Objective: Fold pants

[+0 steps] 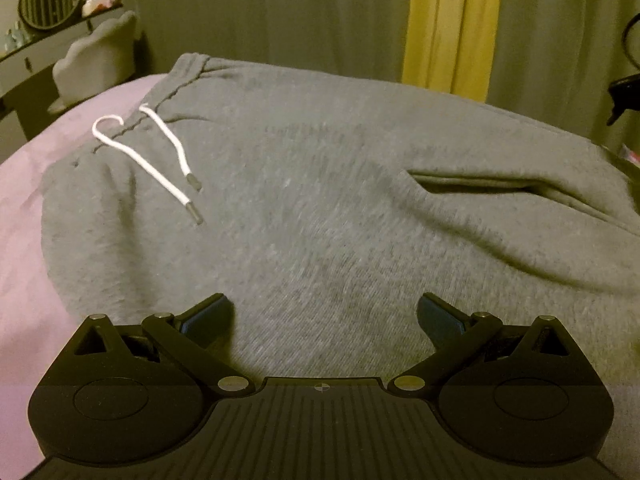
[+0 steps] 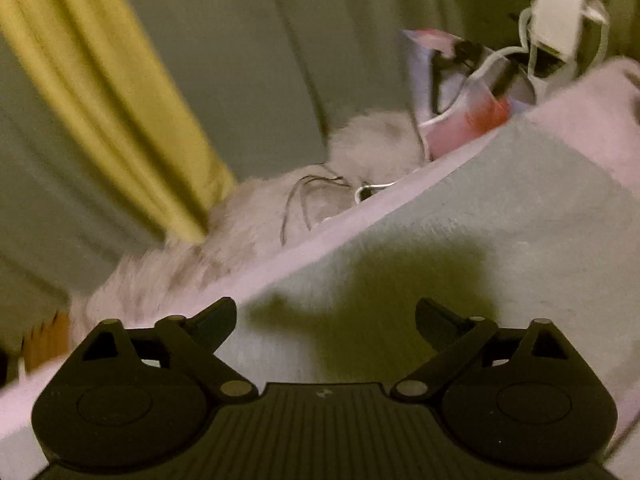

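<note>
My left tongs (image 1: 325, 312) hang released over the grey pants (image 1: 340, 208), their two tips spread wide with nothing between them. The pants lie spread on the bed's pink sheet (image 1: 24, 216) and fill most of the left wrist view: soft, heathered sweatpants, with the waistband (image 1: 176, 88) up at 11 o'clock. A white drawstring (image 1: 160, 156) trails from the waistband in two strands with dark tips, ending toward 10 o'clock of my tongs. At 2 o'clock a slit pocket (image 1: 476, 184) gapes slightly above a thick fold in the cloth. My right tongs (image 2: 325, 316) are released too, empty, above a smooth stretch of the same grey fabric (image 2: 500, 216), onto which they cast a dark shadow. In that blurred view the sheet's edge (image 2: 320, 236) runs diagonally from 8 to 2 o'clock, with a yellow curtain (image 2: 100, 92) at 10 o'clock.
</note>
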Tool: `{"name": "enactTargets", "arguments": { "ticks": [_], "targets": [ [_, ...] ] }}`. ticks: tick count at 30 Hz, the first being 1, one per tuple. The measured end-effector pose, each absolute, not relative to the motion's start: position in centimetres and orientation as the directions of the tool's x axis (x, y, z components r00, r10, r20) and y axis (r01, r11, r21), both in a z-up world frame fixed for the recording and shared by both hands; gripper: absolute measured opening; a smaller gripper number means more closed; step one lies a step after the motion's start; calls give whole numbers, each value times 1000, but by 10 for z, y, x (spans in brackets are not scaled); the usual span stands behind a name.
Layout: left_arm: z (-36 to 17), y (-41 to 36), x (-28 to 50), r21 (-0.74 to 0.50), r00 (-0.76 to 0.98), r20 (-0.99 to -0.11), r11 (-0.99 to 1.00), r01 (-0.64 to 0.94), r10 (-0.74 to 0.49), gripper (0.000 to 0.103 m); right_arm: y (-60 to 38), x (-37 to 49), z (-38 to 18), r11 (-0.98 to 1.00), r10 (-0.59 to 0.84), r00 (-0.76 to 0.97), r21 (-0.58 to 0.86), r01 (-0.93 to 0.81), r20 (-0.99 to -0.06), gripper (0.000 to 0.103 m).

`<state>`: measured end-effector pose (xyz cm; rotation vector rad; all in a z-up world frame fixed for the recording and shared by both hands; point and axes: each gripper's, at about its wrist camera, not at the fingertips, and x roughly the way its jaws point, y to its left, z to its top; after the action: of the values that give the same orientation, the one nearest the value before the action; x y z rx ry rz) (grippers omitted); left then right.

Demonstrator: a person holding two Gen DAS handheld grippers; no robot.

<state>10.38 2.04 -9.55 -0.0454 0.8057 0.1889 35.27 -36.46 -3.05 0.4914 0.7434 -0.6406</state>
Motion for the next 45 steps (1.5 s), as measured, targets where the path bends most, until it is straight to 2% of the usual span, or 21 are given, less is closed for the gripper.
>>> {"name": "enactTargets", "arguments": {
  "ticks": [2, 4, 9, 12, 14, 15, 16, 18, 20, 24, 27, 31, 35, 38, 39, 41, 43, 45],
  "targets": [
    [-97, 19, 104, 40, 678, -719, 983, -181, 154, 103, -371, 365, -38, 691, -375, 547, 167, 703, -748, 95],
    [-97, 18, 103, 41, 678, -719, 983, -181, 154, 103, -373, 378, -44, 673, -419, 512, 122, 729, -750, 90],
    [-98, 18, 104, 48, 675, -720, 982, -184, 162, 103, -386, 403, -66, 634, -441, 385, 23, 773, -811, 90],
    [-99, 16, 104, 55, 674, -720, 981, -184, 167, 103, -382, 411, -75, 655, -491, 349, -74, 752, -798, 89],
    [-100, 16, 104, 56, 674, -719, 981, -185, 168, 103, -377, 410, -79, 670, -511, 361, -98, 736, -780, 82],
    [-100, 16, 104, 58, 674, -719, 981, -185, 170, 103, -376, 406, -78, 680, -511, 379, -94, 727, -772, 71],
    [-100, 15, 104, 60, 674, -718, 981, -186, 171, 103, -376, 404, -77, 689, -506, 397, -81, 720, -766, 46],
    [-101, 15, 105, 58, 675, -718, 981, -187, 171, 103, -381, 392, -68, 701, -457, 460, 11, 713, -761, 10],
    [-101, 15, 105, 58, 674, -718, 981, -187, 171, 103, -389, 377, -60, 694, -397, 507, 112, 712, -765, 5],
    [-99, 17, 103, 51, 673, -720, 980, -192, 170, 103, -396, 306, -43, 705, -272, 694, 353, 615, -666, 4],
    [-98, 18, 103, 45, 671, -722, 979, -198, 169, 103, -386, 223, -36, 711, -193, 780, 462, 530, -596, 4],
    [-97, 16, 101, 49, 667, -724, 978, -202, 174, 103, -346, 111, -56, 753, -143, 764, 431, 497, -630, 2],
    [-96, 15, 100, 52, 664, -727, 978, -204, 177, 103, -321, 36, -102, 747, -128, 624, 338, 572, -771, 0],
    [-96, 14, 99, 55, 662, -727, 977, -207, 182, 103, -322, 27, -84, 777, -209, 655, 283, 562, -726, 5],
    [-96, 14, 99, 59, 661, -727, 977, -207, 184, 103, -323, 33, -70, 797, -258, 680, 247, 551, -686, 5],
    [-95, 14, 98, 59, 660, -728, 976, -209, 185, 103, -324, 51, -51, 827, -341, 703, 158, 540, -624, 17],
    [-94, 14, 97, 55, 657, -731, 975, -213, 185, 103, -330, 76, -40, 827, -393, 696, 99, 553, -601, 55],
    [-94, 14, 96, 58, 657, -731, 975, -213, 186, 103, -331, 102, -36, 832, -412, 700, 72, 550, -584, 69]
  ]
}}
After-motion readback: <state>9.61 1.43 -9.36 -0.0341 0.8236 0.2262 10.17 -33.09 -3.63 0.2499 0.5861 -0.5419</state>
